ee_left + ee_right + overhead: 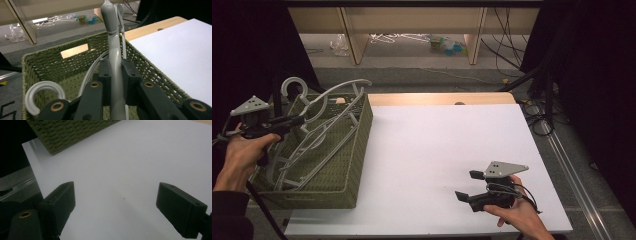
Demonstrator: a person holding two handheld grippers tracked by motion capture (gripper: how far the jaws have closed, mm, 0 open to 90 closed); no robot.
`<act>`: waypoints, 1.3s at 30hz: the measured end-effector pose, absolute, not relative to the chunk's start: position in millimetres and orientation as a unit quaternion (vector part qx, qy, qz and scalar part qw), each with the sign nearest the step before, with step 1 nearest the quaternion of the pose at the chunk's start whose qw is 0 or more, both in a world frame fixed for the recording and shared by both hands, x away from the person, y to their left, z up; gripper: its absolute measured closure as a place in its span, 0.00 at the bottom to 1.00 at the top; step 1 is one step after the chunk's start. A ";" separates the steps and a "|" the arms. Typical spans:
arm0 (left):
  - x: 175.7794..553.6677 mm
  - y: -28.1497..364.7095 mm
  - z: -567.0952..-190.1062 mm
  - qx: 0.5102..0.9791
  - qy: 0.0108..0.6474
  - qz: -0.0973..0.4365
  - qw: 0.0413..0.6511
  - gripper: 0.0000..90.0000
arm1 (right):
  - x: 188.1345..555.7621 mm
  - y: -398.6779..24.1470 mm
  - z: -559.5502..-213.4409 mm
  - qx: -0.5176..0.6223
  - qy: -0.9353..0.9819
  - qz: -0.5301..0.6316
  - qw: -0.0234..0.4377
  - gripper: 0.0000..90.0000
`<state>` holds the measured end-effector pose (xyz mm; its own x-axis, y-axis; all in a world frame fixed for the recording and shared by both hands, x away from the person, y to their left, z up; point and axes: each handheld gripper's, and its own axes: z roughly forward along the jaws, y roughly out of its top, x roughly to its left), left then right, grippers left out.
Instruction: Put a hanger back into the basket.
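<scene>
High view: the left gripper [294, 120] is clamped on a grey hanger [319, 102] over the green basket [357, 165], which stands at the left edge of the white surface [447, 150]. More hangers [307, 150] lie tangled inside the basket. The step in hand looks like pulling one hanger out of the pile. The next move likely calls for a lift clear of the basket rim without dragging the others along, then a carry over to the open surface.

The right gripper [469, 185] rests low on the surface, well apart from the basket, its fingers wide with nothing between them.

The left gripper view adds what the high view cannot resolve: the fingers [105, 75] pinch the hanger's stem [115, 65] just below its hook, and a second hook [42, 93] curls beside them.

The right gripper view shows bare surface between its fingers [62, 195] and a corner of the basket [65, 132] beyond.
</scene>
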<state>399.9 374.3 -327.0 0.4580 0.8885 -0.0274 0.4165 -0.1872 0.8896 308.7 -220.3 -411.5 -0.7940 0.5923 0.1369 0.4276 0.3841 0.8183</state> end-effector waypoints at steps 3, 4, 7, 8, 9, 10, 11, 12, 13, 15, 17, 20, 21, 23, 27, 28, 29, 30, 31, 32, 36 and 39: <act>399.8 378.5 -328.7 0.724 0.452 0.263 0.451 0.88 | 308.6 -220.3 -411.5 0.307 0.828 0.461 0.087 0.18; 399.7 379.8 -329.3 0.724 0.452 0.263 0.450 0.88 | 308.7 -220.2 -411.5 0.307 0.828 0.461 0.087 0.18; 399.5 383.8 -331.7 0.723 0.457 0.264 0.447 0.88 | 308.5 -220.1 -411.6 0.307 0.829 0.460 0.087 0.18; 399.3 384.8 -332.5 0.723 0.457 0.265 0.445 0.88 | 308.6 -220.1 -411.5 0.307 0.828 0.460 0.087 0.18; 399.1 385.9 -333.5 0.724 0.458 0.264 0.444 0.88 | 308.5 -220.1 -411.4 0.308 0.828 0.460 0.087 0.18; 399.0 386.4 -334.2 0.724 0.458 0.263 0.444 0.88 | 308.6 -220.2 -411.5 0.307 0.829 0.460 0.087 0.19; 398.8 387.3 -335.1 0.726 0.457 0.262 0.442 0.88 | 308.6 -220.1 -411.5 0.307 0.829 0.460 0.087 0.18; 398.6 388.1 -336.5 0.727 0.457 0.261 0.442 0.88 | 308.6 -220.1 -411.6 0.307 0.829 0.459 0.086 0.18; 398.5 388.8 -337.3 0.728 0.456 0.261 0.440 0.88 | 308.7 -220.0 -411.8 0.307 0.829 0.459 0.086 0.18; 397.7 390.8 -339.6 0.729 0.458 0.261 0.437 0.88 | 308.6 -220.0 -411.9 0.307 0.830 0.458 0.086 0.19; 396.8 393.1 -341.5 0.731 0.456 0.261 0.435 0.88 | 308.6 -220.0 -411.7 0.307 0.830 0.458 0.086 0.18; 395.0 395.5 -343.7 0.733 0.455 0.259 0.434 0.88 | 308.3 -219.9 -411.7 0.309 0.830 0.458 0.082 0.18; 394.2 395.9 -344.5 0.733 0.455 0.258 0.435 0.88 | 308.7 -219.9 -412.1 0.307 0.830 0.458 0.084 0.18; 393.7 397.8 -346.3 0.734 0.457 0.255 0.433 0.88 | 309.0 -219.8 -412.3 0.307 0.831 0.457 0.084 0.19; 392.8 400.0 -350.3 0.739 0.456 0.247 0.430 0.88 | 309.1 -220.2 -412.1 0.309 0.830 0.457 0.083 0.19; 392.7 400.0 -352.1 0.738 0.458 0.245 0.431 0.88 | 309.1 -220.3 -412.2 0.309 0.830 0.457 0.082 0.19; 392.9 400.1 -353.7 0.738 0.459 0.243 0.431 0.88 | 309.3 -220.3 -412.4 0.309 0.830 0.457 0.083 0.19; 393.3 400.0 -355.5 0.739 0.461 0.239 0.430 0.88 | 309.6 -220.3 -412.6 0.309 0.830 0.457 0.082 0.18; 393.9 399.7 -357.0 0.741 0.461 0.237 0.428 0.88 | 309.7 -220.2 -412.8 0.310 0.830 0.457 0.082 0.19; 394.7 399.0 -359.4 0.743 0.462 0.236 0.424 0.88 | 309.7 -220.1 -412.9 0.310 0.830 0.456 0.082 0.19; 397.9 398.0 -366.3 0.745 0.466 0.228 0.420 0.88 | 309.9 -220.2 -413.1 0.308 0.830 0.456 0.083 0.19; 399.6 397.0 -372.5 0.746 0.472 0.221 0.415 0.88 | 309.3 -220.2 -412.9 0.312 0.831 0.454 0.077 0.19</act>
